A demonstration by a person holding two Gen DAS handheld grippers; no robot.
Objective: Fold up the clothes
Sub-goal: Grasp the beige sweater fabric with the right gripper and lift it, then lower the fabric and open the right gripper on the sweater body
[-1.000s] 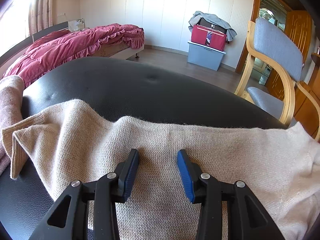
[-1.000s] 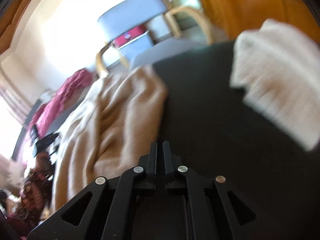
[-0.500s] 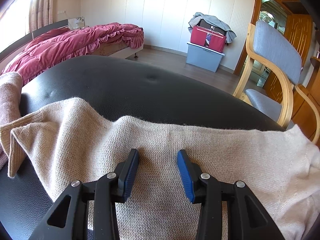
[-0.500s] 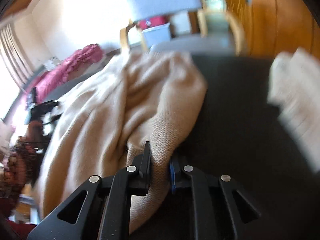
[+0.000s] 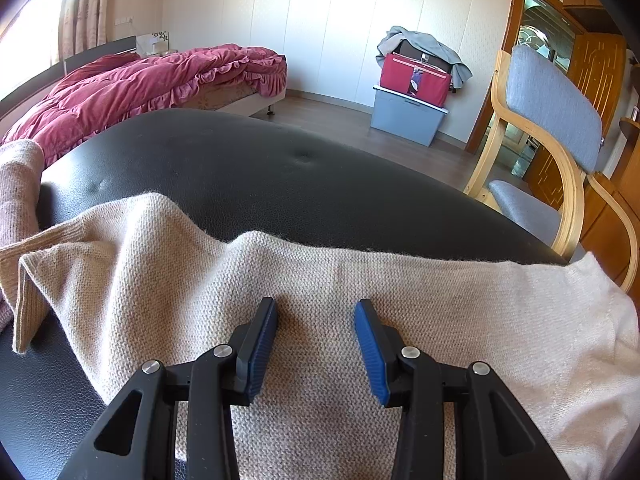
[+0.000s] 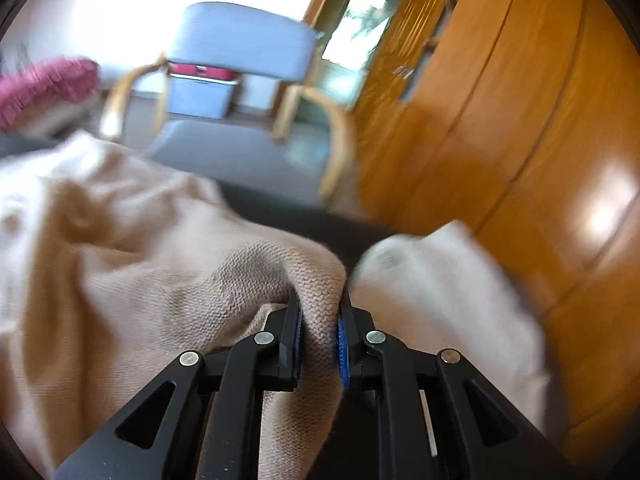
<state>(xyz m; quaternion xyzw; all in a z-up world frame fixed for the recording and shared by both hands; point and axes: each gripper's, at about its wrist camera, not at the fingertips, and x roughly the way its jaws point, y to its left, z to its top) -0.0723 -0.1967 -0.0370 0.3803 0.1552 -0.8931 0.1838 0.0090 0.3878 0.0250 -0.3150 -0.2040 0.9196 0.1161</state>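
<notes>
The left hand-held gripper (image 5: 316, 340) hovers low with its blue-padded fingers (image 5: 262, 344) spread wide apart and gripping nothing, while the right hand-held gripper (image 6: 320, 330) has its fingers (image 6: 294, 336) pinched tight on a bunched fold of the beige sweater (image 6: 256, 272).

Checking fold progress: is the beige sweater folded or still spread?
Mostly spread: the beige sweater lies flat across the black cushion, with one bunched part pinched in the right gripper.
</notes>
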